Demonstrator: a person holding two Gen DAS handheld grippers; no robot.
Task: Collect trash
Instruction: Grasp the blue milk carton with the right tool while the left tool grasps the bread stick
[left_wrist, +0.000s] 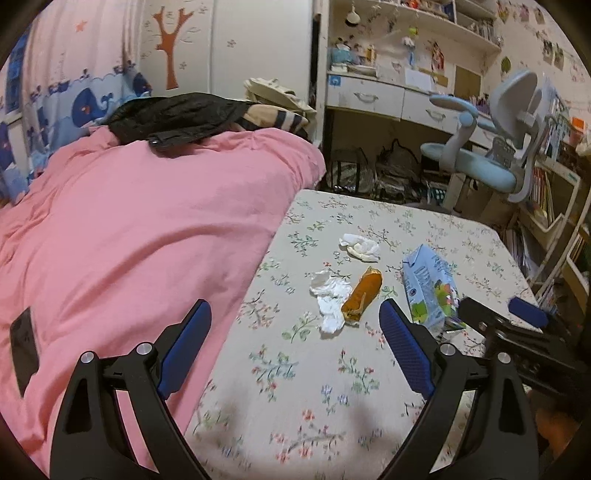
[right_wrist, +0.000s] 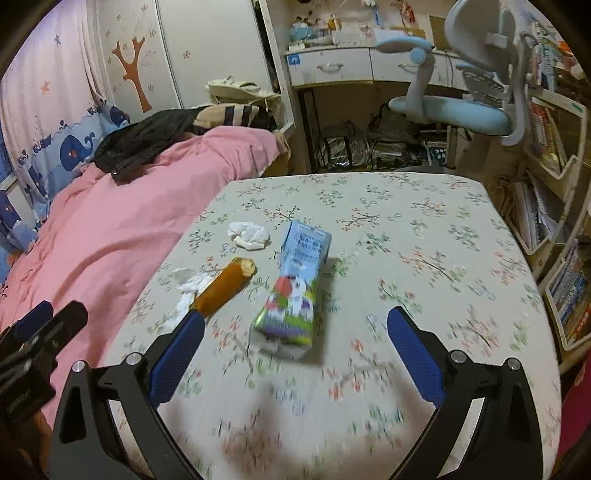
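two tissues (left_wrist: 360, 246), one carton (right_wrist: 291, 291), one wrapper (left_wrist: 362, 293)

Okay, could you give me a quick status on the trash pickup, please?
Left gripper and right gripper open, empty. Milk carton, orange wrapper, two crumpled tissues lying on table. Nothing blocking.

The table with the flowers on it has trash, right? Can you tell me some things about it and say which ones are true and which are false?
1. The milk carton is standing upright. False: it lies on its side on the table.
2. Two crumpled white tissues lie on the table, one farther back and one beside the orange wrapper. True.
3. The right gripper is squeezing the carton. False: its jaws are open and hold nothing.
4. The left gripper is open too. True.
5. The bed cover beside the table is green. False: it is pink.
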